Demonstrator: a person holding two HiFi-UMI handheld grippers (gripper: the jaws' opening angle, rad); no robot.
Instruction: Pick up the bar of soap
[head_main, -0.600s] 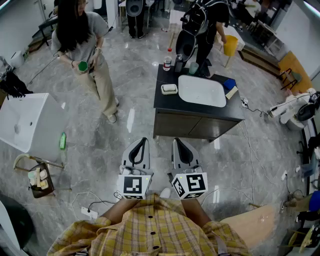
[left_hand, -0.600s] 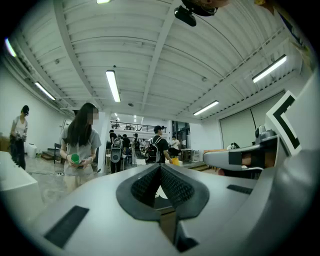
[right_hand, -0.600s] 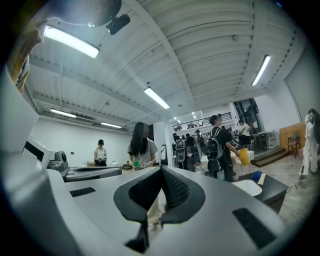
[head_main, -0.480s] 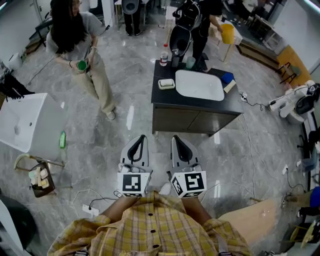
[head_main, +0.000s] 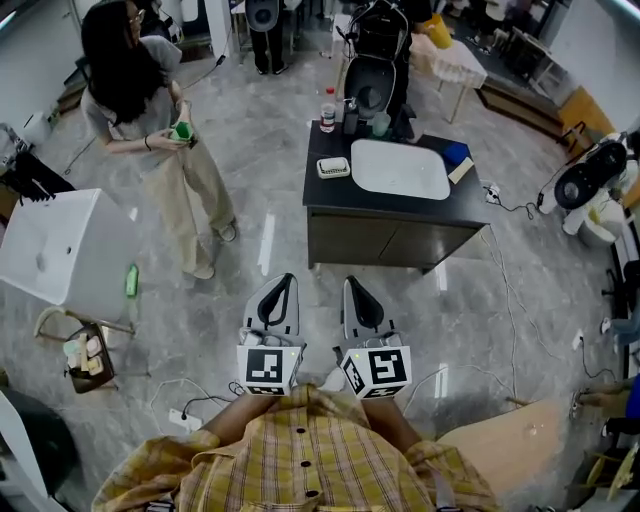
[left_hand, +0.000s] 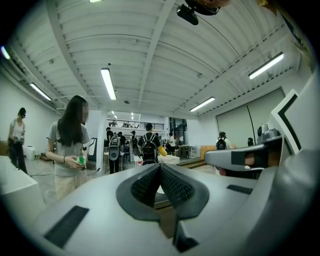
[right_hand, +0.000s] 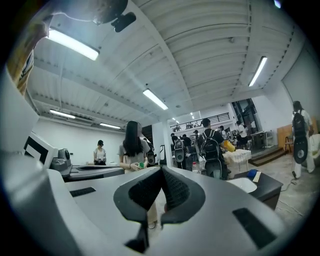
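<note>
Closest to me is my own yellow checked shirt (head_main: 300, 455), and just past it the two marker cubes, side by side. My left gripper (head_main: 284, 285) and my right gripper (head_main: 353, 287) reach forward from them, level and parallel, near each other but not touching, over the grey marble floor (head_main: 250, 235). In the left gripper view my left jaws are pressed together, ribbed pads meeting at the tip with nothing between them. In the right gripper view my right jaws are also closed tip to tip, and they too pinch nothing.

A power strip (head_main: 185, 421) with its cable lies on the floor to my left. Further left stands a white sink unit (head_main: 55, 245) with a green bottle (head_main: 131, 280) at its edge.

Ahead of both grippers, well apart from them, is a dark cabinet with a dark worktop (head_main: 330, 195). The bar of soap (head_main: 335, 167) lies in a small white dish (head_main: 323, 173) toward the worktop's left side, just beside a white basin (head_main: 400, 168). A blue item (head_main: 458, 154) sits at the basin's right. At the worktop's far edge stand a few bottles (head_main: 328, 110).

To the left, beyond the worktop's near edge, a person (head_main: 150, 110) stands on the floor holding a small green object (head_main: 181, 131) in both hands.
</note>
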